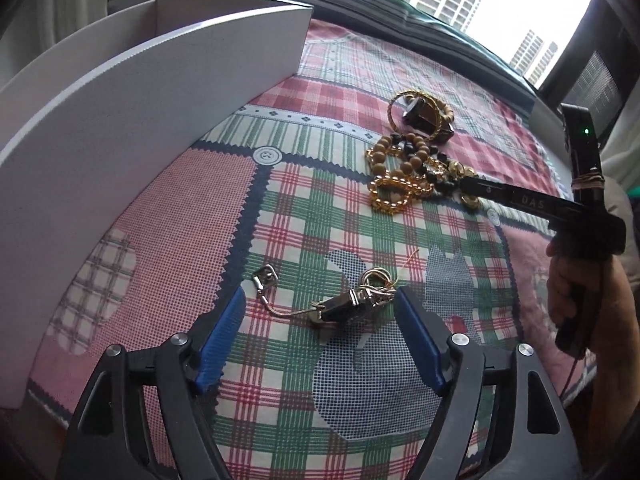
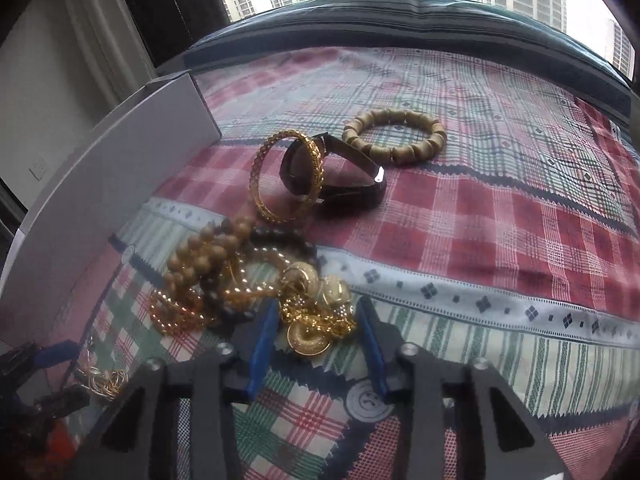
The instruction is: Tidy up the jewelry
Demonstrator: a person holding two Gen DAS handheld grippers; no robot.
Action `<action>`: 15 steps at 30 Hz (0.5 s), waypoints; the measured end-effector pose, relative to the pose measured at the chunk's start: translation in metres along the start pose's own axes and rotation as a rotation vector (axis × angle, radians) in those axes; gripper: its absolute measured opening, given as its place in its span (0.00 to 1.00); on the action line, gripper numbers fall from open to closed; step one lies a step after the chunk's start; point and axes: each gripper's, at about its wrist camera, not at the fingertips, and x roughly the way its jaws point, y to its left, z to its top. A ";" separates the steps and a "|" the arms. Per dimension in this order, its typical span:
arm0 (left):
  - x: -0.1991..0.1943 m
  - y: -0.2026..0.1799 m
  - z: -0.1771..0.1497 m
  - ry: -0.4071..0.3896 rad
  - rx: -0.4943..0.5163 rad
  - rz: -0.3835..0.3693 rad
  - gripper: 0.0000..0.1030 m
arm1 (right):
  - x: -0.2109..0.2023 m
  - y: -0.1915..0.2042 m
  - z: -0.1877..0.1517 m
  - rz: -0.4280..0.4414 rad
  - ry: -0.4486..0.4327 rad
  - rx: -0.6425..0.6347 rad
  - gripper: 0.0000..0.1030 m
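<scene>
a: left tool (image 1: 320,308) is spread wide, blue ribbed pads either side of a small metal clasp piece (image 1: 340,308) lying flat on the plaid cloth (image 1: 168,216). not touching it as far as i can see. a thin cord runs off it to a little silver tag (image 1: 265,276) ahead of the left pad, and a loop of fine gold wire rings (image 1: 378,280) sits just ahead of the right pad.

b: right one?

a: right tool (image 2: 316,312) is spread too, tips pushed into the near edge of the tangled pile (image 2: 240,280). a gold disc pendant on chain (image 2: 308,338) lies between the pads. can't tell if either pad touches it.

b: handling?

a: pile looks light but snaggy: wooden beads, dark beads, gold chain all knotted. my guess, lifting one strand drags the rest. chain is slick and limp; the disc's rim seems the better hold.

b: stiff stuff?

a: beyond the pile, away from the right tool: gold filigree bangle (image 2: 288,176), rigid, propped on edge against a dark strap watch (image 2: 336,176). further out a chunky wooden bead bracelet (image 2: 394,140), flat, likely elastic. pinch across the band.

b: where does it go?

a: probably the white box (image 1: 152,92), off to the left tool's left side. inside not visible.
</scene>
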 end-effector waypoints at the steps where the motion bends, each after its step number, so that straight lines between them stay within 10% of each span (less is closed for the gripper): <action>1: -0.001 0.003 -0.001 -0.003 -0.005 -0.001 0.77 | -0.002 0.001 -0.002 -0.004 0.003 0.006 0.17; 15: -0.018 0.000 -0.026 -0.015 0.018 -0.001 0.78 | -0.067 0.026 -0.065 0.014 -0.022 0.039 0.09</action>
